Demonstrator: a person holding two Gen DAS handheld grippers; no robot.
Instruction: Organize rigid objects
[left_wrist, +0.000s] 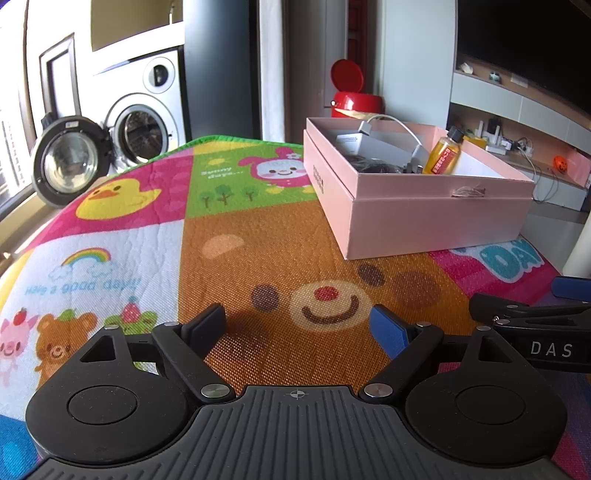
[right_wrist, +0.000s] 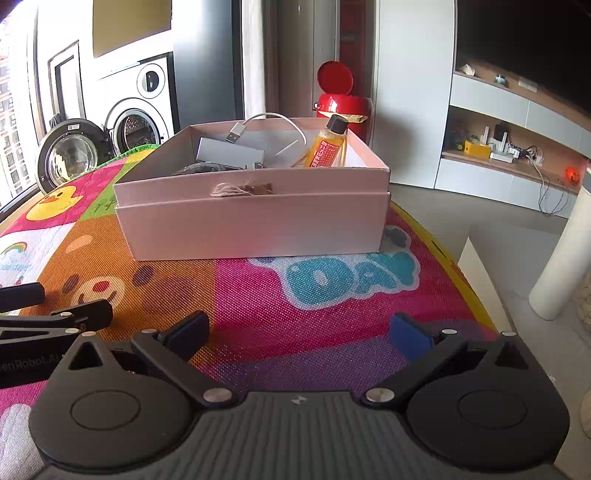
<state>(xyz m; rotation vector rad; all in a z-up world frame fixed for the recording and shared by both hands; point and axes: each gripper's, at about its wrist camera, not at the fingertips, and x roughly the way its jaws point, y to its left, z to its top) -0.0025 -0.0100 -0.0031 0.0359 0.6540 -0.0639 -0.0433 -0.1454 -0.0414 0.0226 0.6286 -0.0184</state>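
Left wrist view: left gripper (left_wrist: 298, 325), black with blue pads, jaws spread wide and empty, low over a colourful cartoon-printed quilted mat (left_wrist: 129, 236); open pink cardboard box (left_wrist: 424, 218) standing ahead to the right on the mat, holding an amber liquid bottle with black cap (left_wrist: 443, 153) leaning upright, a white USB cable (left_wrist: 391, 123) and a grey flat case (left_wrist: 384, 146). Right wrist view: right gripper (right_wrist: 300, 334), same build, jaws likewise wide apart and holding nothing, facing the box from near; red lidded bin (right_wrist: 341, 101) behind.
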